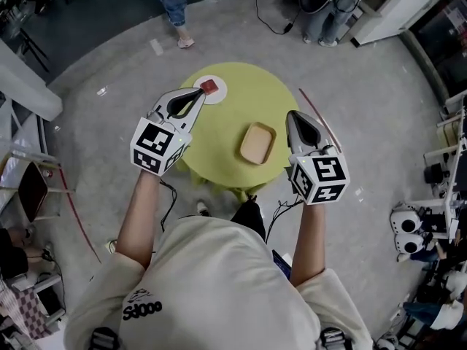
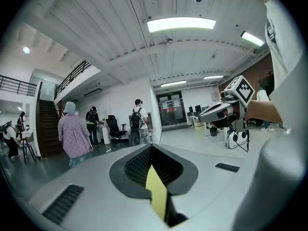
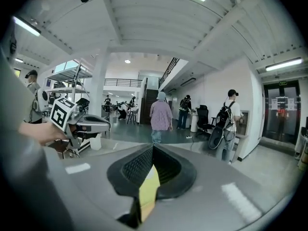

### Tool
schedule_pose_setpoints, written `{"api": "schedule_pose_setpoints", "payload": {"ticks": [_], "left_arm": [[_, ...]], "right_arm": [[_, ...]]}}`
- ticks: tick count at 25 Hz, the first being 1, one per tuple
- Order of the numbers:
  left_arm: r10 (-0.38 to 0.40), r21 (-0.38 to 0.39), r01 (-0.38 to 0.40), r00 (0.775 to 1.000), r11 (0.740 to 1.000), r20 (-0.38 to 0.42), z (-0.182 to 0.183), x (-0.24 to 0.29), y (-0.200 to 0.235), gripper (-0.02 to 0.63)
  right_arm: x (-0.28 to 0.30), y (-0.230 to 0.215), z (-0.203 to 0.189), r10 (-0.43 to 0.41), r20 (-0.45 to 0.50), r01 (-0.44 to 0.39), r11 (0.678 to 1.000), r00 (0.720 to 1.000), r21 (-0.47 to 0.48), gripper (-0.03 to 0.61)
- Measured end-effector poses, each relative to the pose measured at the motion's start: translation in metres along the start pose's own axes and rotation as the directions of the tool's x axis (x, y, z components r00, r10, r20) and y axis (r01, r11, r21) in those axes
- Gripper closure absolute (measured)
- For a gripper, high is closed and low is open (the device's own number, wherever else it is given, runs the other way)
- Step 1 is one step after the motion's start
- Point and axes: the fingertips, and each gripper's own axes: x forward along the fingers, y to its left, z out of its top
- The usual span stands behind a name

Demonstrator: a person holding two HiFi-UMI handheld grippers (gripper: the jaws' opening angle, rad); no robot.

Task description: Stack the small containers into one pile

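Holds the left gripper (image 2: pixel 150 146) with jaws pressed together, tip against tip, and pinches nothing there. Holds the right gripper (image 3: pixel 153 146) in the same way: jaws closed up to the tip, nothing between. Carries both about level and side by side, so each gripper view catches the other gripper with its marker cube (image 2: pixel 239 88) near the edge. Looks out with both over a wide hall: a person in a pink shirt (image 3: pixel 161 115), a person with a backpack (image 3: pixel 226 121), a black office chair (image 2: pixel 114 127), a dark staircase (image 2: pixel 45 129), a long ceiling lamp (image 2: pixel 180 24). In the head view, has both grippers over the round yellow-green table (image 1: pixel 252 86), one at each side. Leaves the tan container (image 1: pixel 257 143) lying on the table between the two grippers, touched by neither. Leaves also a small white round container (image 1: pixel 219 92) near the far edge of the table, with something red (image 1: pixel 209 87) in it. In that view has the left tip over its edge; hard to tell from there whether close to it or high above. No pile so far, with the two containers well apart.
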Motion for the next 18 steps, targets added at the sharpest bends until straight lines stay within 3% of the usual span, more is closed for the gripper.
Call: {"api": "schedule_pose_setpoints", "payload": {"ticks": [4, 9, 14, 18], "left_arm": [[0.000, 0.065, -0.002, 0.999, 0.998, 0.037, 0.024, -0.021, 0.000, 0.607], [-0.026, 0.054, 0.019, 0.992, 0.998, 0.123, 0.058, -0.044, 0.001, 0.607], [0.027, 0.128, -0.044, 0.991, 0.991, 0.131, 0.074, -0.061, 0.005, 0.607], [0.044, 0.146, -0.066, 0.988, 0.987, 0.147, 0.084, -0.074, 0.010, 0.607]], "right_arm": [[0.001, 0.020, 0.024, 0.017, 0.040, -0.015, 0.999, 0.999, -0.039, 0.568], [0.001, 0.040, 0.053, 0.051, 0.094, -0.046, 0.997, 0.994, -0.054, 0.568], [-0.001, 0.059, 0.075, 0.083, 0.133, -0.073, 0.994, 0.988, -0.084, 0.568], [-0.001, 0.074, 0.087, 0.103, 0.155, -0.087, 0.991, 0.983, -0.105, 0.568]]}}
